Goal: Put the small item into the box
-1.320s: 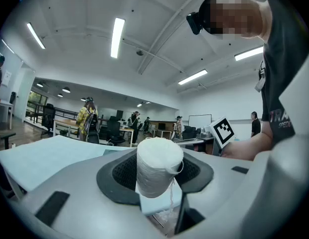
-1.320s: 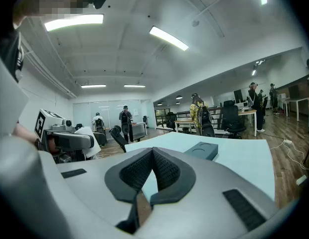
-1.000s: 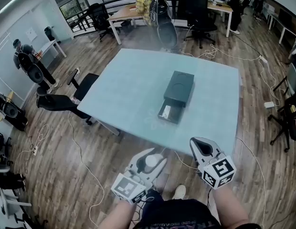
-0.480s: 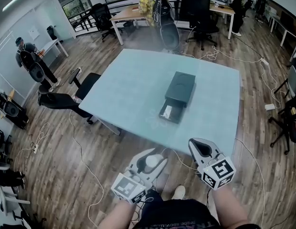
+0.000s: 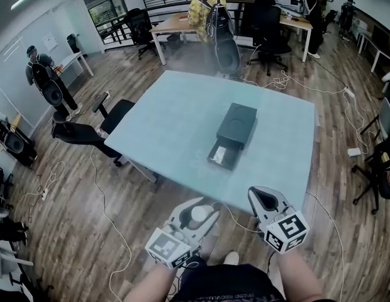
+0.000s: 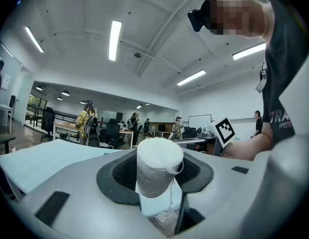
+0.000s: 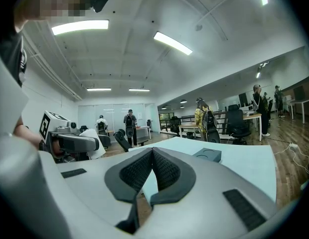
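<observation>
A small white spool of thread [image 6: 158, 167] stands between the pads of my left gripper [image 6: 157, 171], which is shut on it. In the head view that left gripper [image 5: 196, 215] hovers in front of the table's near edge, over the floor, with the white spool [image 5: 199, 213] showing in its jaws. My right gripper [image 5: 267, 200] hangs beside it to the right, shut and empty; its pads [image 7: 144, 169] meet at the tips. The dark box [image 5: 235, 131] lies mid-table, its drawer [image 5: 222, 153] pulled out toward me. The box [image 7: 207, 155] is also seen past the right jaws.
The pale blue table [image 5: 163, 131] stands on a wooden floor crossed by cables [image 5: 104, 206]. A black office chair [image 5: 88, 131] sits at its left side. People with backpacks stand at the far desks [image 5: 211, 17] and at the left wall [image 5: 44, 80].
Almost nothing: the head view has drifted slightly, and both grippers keep their places, the left one still holding the spool.
</observation>
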The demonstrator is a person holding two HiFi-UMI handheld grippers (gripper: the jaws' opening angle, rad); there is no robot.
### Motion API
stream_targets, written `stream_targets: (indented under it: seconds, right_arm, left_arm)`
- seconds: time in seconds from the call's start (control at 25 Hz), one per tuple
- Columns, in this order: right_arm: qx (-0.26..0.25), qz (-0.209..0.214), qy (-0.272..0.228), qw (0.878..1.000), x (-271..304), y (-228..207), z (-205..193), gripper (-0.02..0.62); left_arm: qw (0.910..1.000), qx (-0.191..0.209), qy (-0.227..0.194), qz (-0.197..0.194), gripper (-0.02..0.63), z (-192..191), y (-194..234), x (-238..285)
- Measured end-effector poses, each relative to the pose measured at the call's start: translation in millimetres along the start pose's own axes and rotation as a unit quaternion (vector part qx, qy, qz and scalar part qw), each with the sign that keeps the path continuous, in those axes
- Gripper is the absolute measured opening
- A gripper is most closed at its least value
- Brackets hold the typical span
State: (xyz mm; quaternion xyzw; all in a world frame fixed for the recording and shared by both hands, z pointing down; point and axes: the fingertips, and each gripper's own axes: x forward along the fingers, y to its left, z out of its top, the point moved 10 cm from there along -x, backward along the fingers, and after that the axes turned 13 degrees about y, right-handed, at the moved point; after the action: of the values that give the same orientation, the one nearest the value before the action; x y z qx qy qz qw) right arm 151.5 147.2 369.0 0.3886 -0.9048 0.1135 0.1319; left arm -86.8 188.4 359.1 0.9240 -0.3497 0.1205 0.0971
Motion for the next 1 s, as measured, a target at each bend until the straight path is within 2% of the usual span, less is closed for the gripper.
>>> stream_targets:
  seconds: [0.44, 0.64, 1.0]
  right_arm:
    - [0.007, 0.004, 0.000, 1.000, 9.3, -14.7, 7.1, 0.017]
    - [0.013, -0.010, 0.001, 1.000, 30.5, -22.8, 7.4, 0.017]
    - [0.028, -0.068, -0.010, 0.997, 76.9, -16.8, 29.2, 0.017]
  left_arm:
    - [1.0000, -0.003, 0.009, 0.004, 0.195, 10.7, 14.1, 11.4]
    - [0.9999, -0.002, 0.007, -0.007, 0.195, 9.2, 44.0, 24.0]
    - [0.9983, 0.018, 0.000, -0.055, 0.195, 20.7, 117.9, 29.8]
